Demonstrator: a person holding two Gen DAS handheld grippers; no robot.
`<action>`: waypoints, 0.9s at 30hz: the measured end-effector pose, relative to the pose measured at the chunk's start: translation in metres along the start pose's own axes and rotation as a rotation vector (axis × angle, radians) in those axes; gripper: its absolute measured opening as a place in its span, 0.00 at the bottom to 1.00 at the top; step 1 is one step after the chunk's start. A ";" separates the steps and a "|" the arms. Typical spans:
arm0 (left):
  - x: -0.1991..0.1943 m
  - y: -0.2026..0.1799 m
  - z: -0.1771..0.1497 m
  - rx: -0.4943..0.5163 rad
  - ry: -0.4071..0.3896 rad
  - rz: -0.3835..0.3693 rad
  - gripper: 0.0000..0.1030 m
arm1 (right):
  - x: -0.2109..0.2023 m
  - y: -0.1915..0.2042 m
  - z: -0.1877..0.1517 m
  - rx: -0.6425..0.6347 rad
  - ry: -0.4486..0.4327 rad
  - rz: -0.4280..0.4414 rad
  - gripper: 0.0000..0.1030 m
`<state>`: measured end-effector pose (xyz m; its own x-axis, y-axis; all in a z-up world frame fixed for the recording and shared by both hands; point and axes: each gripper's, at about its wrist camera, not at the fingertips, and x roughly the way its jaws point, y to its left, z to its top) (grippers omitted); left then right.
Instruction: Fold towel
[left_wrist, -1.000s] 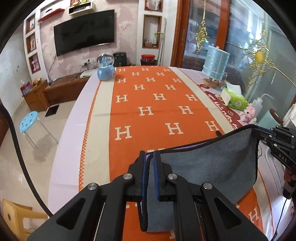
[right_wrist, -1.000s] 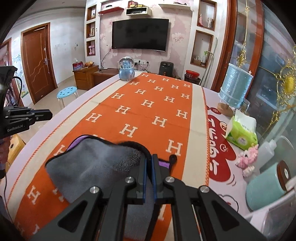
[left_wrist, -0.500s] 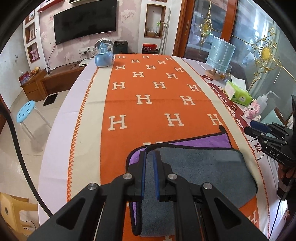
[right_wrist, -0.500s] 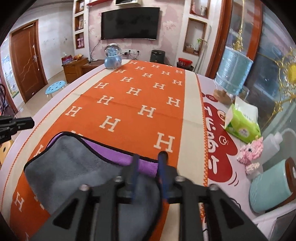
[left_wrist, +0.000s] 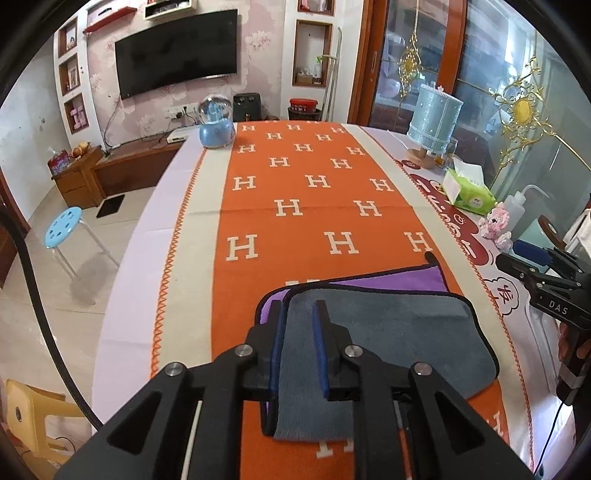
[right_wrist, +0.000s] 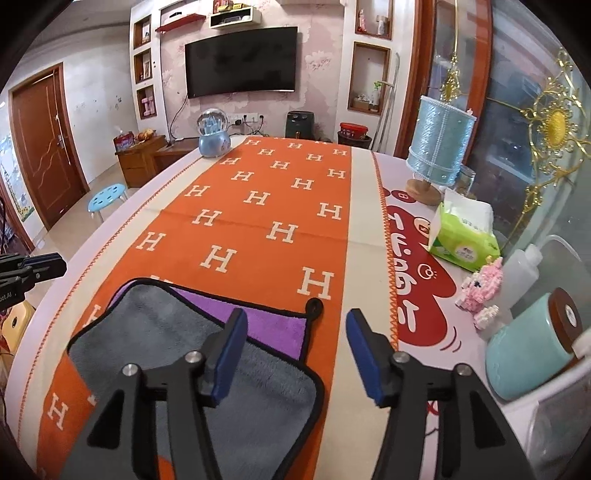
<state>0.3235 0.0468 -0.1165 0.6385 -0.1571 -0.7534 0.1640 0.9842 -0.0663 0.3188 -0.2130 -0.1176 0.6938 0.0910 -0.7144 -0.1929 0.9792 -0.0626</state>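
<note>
The towel (left_wrist: 399, 332), grey on one side and purple on the other with black trim, lies folded over on the orange H-pattern table runner (left_wrist: 314, 206). A purple strip (left_wrist: 399, 281) shows along its far edge. My left gripper (left_wrist: 298, 345) is partly open over the towel's left end, with grey cloth lying loose between the jaws. My right gripper (right_wrist: 295, 354) is wide open and empty above the towel's right end (right_wrist: 236, 384). Its left finger hangs over the grey cloth and its right finger over the runner.
Along the right table edge stand a blue lamp (right_wrist: 439, 147), a green tissue pack (right_wrist: 465, 236), a pink toy (right_wrist: 480, 291), a plastic bottle (right_wrist: 524, 266) and a teal jar (right_wrist: 532, 347). A snow globe (left_wrist: 216, 125) sits at the far end. A blue stool (left_wrist: 62, 229) stands on the floor to the left.
Both grippers lowered the held grey half onto the purple half. The right gripper let go and opened wide. The left gripper's jaws parted from shut to partly open.
</note>
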 end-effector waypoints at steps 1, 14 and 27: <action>-0.006 0.001 -0.003 -0.004 -0.006 0.002 0.16 | -0.006 0.002 -0.002 0.004 -0.005 -0.002 0.55; -0.121 0.015 -0.073 -0.038 -0.077 0.018 0.28 | -0.103 0.047 -0.060 0.044 -0.026 -0.022 0.70; -0.214 0.004 -0.155 -0.002 -0.079 -0.019 0.42 | -0.187 0.094 -0.132 0.134 0.025 -0.034 0.76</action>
<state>0.0709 0.0967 -0.0563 0.6923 -0.1817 -0.6984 0.1754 0.9811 -0.0814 0.0792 -0.1615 -0.0817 0.6803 0.0549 -0.7309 -0.0742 0.9972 0.0058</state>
